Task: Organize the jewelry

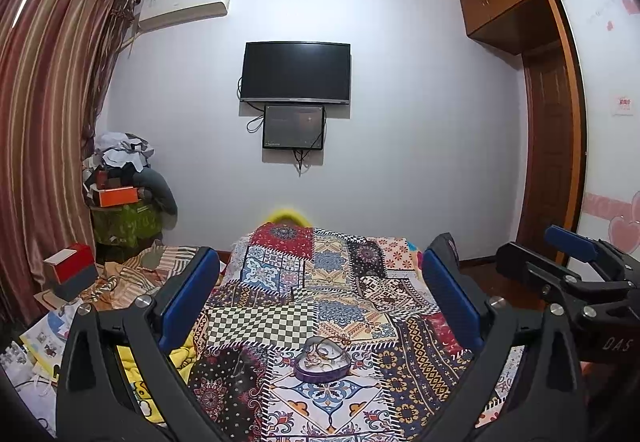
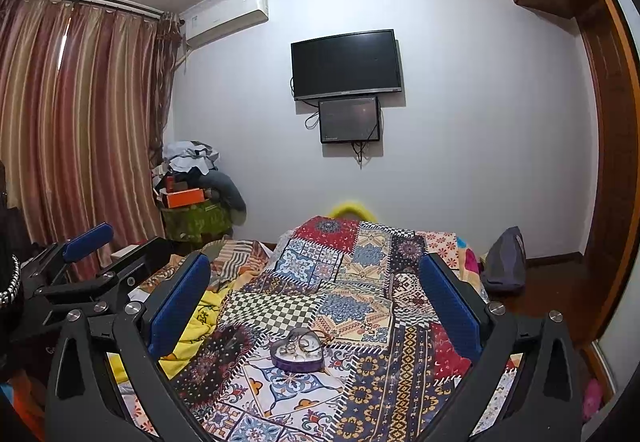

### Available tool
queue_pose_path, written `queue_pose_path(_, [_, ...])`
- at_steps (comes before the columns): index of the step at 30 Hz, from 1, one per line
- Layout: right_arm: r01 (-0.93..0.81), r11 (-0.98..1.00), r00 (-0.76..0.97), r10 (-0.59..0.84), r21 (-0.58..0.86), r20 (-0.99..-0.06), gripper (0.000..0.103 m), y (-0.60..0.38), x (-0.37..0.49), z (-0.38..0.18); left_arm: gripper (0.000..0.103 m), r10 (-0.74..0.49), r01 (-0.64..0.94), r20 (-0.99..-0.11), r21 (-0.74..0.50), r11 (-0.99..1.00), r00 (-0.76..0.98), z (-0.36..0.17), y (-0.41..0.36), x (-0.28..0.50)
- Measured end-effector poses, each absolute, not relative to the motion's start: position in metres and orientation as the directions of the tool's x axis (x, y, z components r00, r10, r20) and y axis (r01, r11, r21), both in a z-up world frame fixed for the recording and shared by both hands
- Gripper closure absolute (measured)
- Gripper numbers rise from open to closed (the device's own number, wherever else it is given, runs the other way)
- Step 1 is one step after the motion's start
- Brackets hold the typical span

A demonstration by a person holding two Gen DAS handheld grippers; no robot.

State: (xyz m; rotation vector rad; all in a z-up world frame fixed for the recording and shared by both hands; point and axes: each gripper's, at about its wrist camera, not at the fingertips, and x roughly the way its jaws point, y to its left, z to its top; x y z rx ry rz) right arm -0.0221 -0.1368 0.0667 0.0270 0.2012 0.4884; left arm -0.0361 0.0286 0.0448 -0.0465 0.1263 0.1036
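Observation:
A purple heart-shaped jewelry box (image 1: 323,361) lies on the patchwork bed cover (image 1: 288,318), holding rings and bangles. The right wrist view shows the same box (image 2: 297,354) on the cover (image 2: 360,374). More small jewelry lies just beyond the box (image 2: 328,336). My left gripper (image 1: 320,274) hangs above the bed, open and with nothing between its blue pads; the box sits below and between its fingers. My right gripper (image 2: 316,278) is open too, empty, hovering over the box. Each gripper appears at the edge of the other's view, the right gripper (image 1: 576,262) and the left gripper (image 2: 80,254).
A red and white box (image 1: 72,268) and papers lie at the bed's left. A cluttered pile (image 1: 124,186) stands by the striped curtains (image 1: 44,122). A dark bag (image 2: 506,260) rests on the bed's right edge. A television (image 1: 295,72) hangs on the far wall, and a wooden wardrobe (image 1: 556,82) stands right.

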Motion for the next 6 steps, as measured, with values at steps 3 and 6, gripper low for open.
queue_pose_path(3, [-0.463, 0.883, 0.864, 0.468, 0.073, -0.186, 0.000, -0.1357, -0.0213, 0.0669, 0.002, 0.098, -0.105, -0.133, -0.046, 0.993, 0.986, 0.0436, 0.0313, -0.0355])
queue_pose_path(6, [-0.463, 0.883, 0.864, 0.468, 0.071, -0.188, 0.000, -0.1349, -0.0209, 0.0664, 0.002, 0.111, -0.118, -0.136, -0.045, 0.992, 0.984, 0.0420, 0.0337, -0.0343])
